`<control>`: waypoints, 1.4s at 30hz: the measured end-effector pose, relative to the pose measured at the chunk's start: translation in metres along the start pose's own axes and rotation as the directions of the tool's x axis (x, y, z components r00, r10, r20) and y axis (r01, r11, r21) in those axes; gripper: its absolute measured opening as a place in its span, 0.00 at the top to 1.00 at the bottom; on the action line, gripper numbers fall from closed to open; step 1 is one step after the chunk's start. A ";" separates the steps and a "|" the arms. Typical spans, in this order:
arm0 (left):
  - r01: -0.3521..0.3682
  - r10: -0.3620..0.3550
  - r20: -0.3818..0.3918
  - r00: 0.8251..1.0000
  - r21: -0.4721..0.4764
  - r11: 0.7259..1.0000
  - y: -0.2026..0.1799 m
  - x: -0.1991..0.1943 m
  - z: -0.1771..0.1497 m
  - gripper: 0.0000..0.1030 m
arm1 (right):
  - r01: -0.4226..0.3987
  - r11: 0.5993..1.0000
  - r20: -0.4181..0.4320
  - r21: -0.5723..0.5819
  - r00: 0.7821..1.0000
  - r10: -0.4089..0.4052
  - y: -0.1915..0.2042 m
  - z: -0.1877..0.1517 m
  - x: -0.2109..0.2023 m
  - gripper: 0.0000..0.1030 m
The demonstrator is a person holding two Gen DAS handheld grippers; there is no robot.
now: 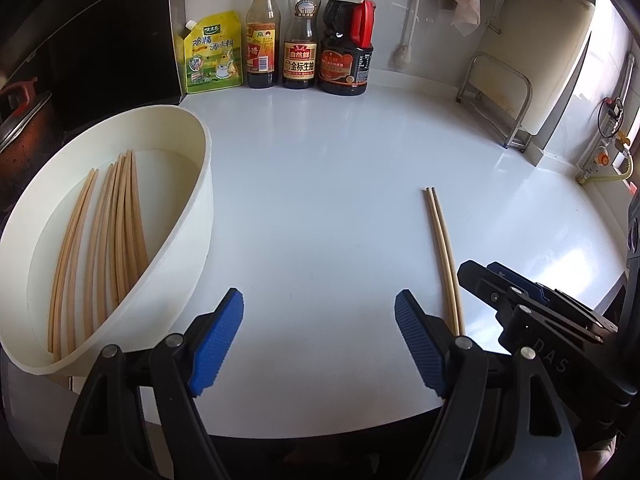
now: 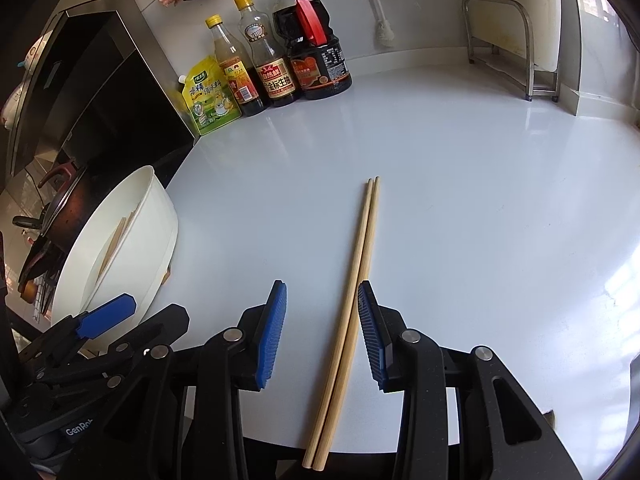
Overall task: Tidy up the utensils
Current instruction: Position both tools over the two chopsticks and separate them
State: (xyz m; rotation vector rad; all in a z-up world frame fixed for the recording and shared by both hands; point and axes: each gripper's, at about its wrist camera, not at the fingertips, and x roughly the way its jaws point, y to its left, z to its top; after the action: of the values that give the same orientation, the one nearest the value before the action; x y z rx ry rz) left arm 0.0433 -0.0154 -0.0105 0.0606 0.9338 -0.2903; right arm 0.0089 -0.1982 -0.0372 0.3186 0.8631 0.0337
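A white tub [image 1: 200, 216] stands at the left of the white counter with several wooden chopsticks [image 1: 120, 232] lying in it. One pair of chopsticks [image 2: 362, 248] lies lengthwise on the counter, its near ends reaching past the front edge. My right gripper [image 2: 322, 320] hangs over that pair, open. The sticks run between its blue pads close to the right one, with a clear gap to the left one. My left gripper [image 1: 318, 312] is open over bare counter between the tub and the pair [image 1: 442, 256], holding nothing. The right gripper [image 1: 482, 276] shows at that view's right edge.
Three sauce bottles [image 1: 298, 40] and a yellow-green seasoning pouch [image 1: 212, 56] line the back wall. A metal rack [image 1: 500, 100] stands at the back right. A dark stove with a pot [image 1: 24, 120] lies left of the tub. The counter's front edge [image 2: 280, 442] runs just under the grippers.
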 end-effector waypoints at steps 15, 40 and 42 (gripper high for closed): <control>-0.028 0.028 -0.004 1.000 -0.012 1.000 0.006 0.000 0.001 0.26 | -0.015 1.000 -0.018 -0.015 1.000 0.015 0.002 -0.004 0.006 0.65; -0.028 0.028 -0.017 0.999 -0.019 0.999 0.001 0.003 -0.001 0.26 | 0.052 0.999 -0.018 0.000 0.999 -0.052 -0.020 -0.015 0.004 0.64; -0.023 0.023 -0.023 0.999 -0.017 1.000 -0.001 0.005 -0.002 0.26 | 0.056 0.998 -0.023 -0.003 0.998 -0.056 -0.020 -0.016 0.006 0.64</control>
State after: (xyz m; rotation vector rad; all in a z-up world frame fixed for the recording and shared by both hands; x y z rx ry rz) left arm 0.0439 -0.0166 -0.0154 0.0588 0.9573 -0.2604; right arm -0.0015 -0.2122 -0.0575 0.2917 0.8941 -0.0138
